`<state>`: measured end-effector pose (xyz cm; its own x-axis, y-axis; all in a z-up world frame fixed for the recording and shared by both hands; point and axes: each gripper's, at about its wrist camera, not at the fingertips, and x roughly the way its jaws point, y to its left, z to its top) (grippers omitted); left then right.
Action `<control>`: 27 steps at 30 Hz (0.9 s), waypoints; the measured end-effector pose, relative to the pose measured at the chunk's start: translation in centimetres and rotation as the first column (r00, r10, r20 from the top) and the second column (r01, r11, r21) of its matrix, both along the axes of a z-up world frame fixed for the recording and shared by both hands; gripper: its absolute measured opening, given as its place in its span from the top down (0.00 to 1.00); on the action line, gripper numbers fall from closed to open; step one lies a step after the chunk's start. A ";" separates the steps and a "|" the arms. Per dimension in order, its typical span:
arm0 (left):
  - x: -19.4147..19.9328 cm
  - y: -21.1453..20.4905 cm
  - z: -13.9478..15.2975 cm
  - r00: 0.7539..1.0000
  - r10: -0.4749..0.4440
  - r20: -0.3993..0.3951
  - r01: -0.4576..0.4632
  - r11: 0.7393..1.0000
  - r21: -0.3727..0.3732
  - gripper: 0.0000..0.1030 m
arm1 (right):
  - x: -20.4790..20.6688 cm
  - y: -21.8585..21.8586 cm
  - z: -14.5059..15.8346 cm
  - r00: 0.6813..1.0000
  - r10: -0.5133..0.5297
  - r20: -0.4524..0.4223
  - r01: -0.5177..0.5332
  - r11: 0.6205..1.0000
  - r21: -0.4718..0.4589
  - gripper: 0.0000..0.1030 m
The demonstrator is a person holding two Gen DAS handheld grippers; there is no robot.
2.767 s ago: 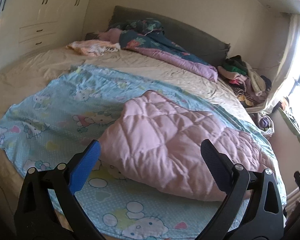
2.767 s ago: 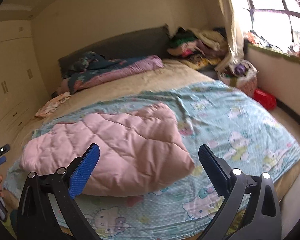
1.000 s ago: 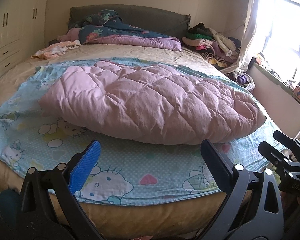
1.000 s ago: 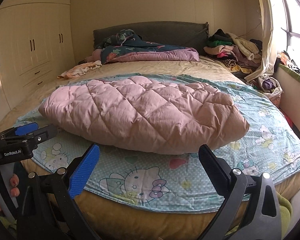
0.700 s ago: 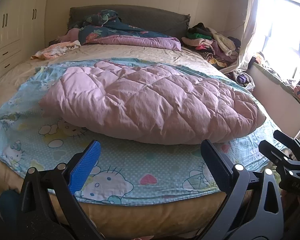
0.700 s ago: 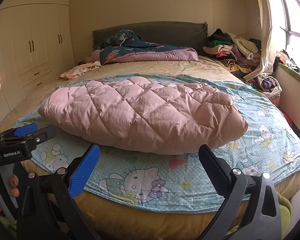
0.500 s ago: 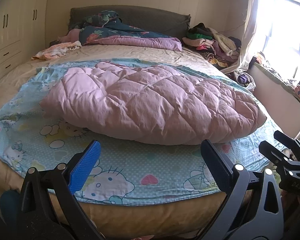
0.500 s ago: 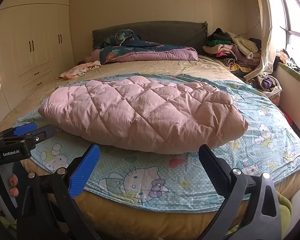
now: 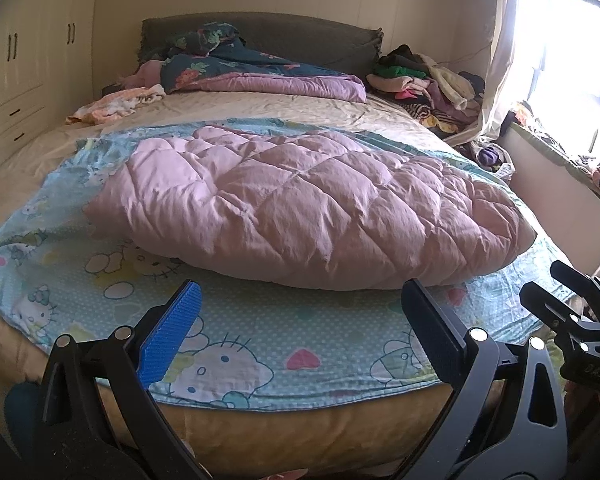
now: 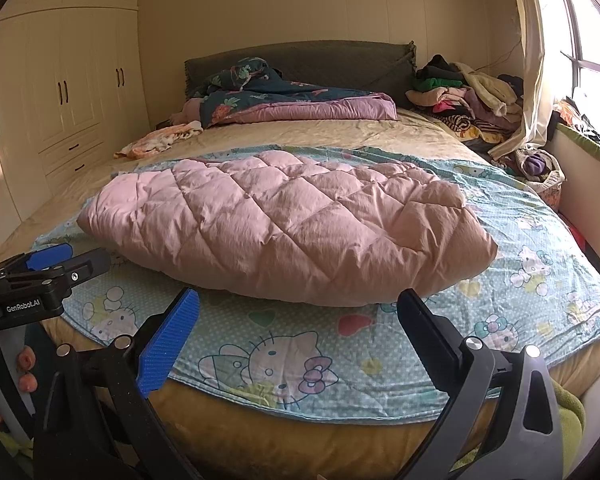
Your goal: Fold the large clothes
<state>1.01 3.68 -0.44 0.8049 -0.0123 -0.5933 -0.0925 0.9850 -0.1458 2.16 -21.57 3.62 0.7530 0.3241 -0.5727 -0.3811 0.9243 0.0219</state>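
A pink quilted garment lies folded in a puffy oblong on a blue cartoon-print sheet near the foot of the bed. My left gripper is held open off the foot of the bed, short of the garment, with nothing between its fingers. My right gripper is open too, just as far back, empty. Each gripper shows at the edge of the other's view: the right one, the left one.
At the headboard lie a dark floral and purple duvet and a small peach cloth. A heap of clothes sits at the bed's far right corner by the curtain. White wardrobes line the left wall. A hand holds the left gripper's handle.
Since 2.8 s ago both grippers have pulled back from over the garment to the foot of the bed. Over the last second almost nothing has moved.
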 end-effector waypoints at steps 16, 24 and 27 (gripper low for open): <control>-0.1 0.3 0.0 1.000 0.012 -0.002 -0.012 1.000 0.019 0.09 | -0.1 0.0 0.1 1.000 -0.005 0.003 0.005 1.000 0.000 0.04; 0.0 0.3 0.1 1.000 0.013 -0.002 -0.013 1.000 0.023 0.09 | -0.1 0.0 0.1 1.000 -0.004 0.002 0.004 1.000 0.000 0.04; -0.1 0.5 0.1 1.000 0.015 -0.001 -0.015 1.000 0.025 0.09 | -0.1 0.0 0.1 1.000 -0.005 0.005 0.005 1.000 0.000 0.04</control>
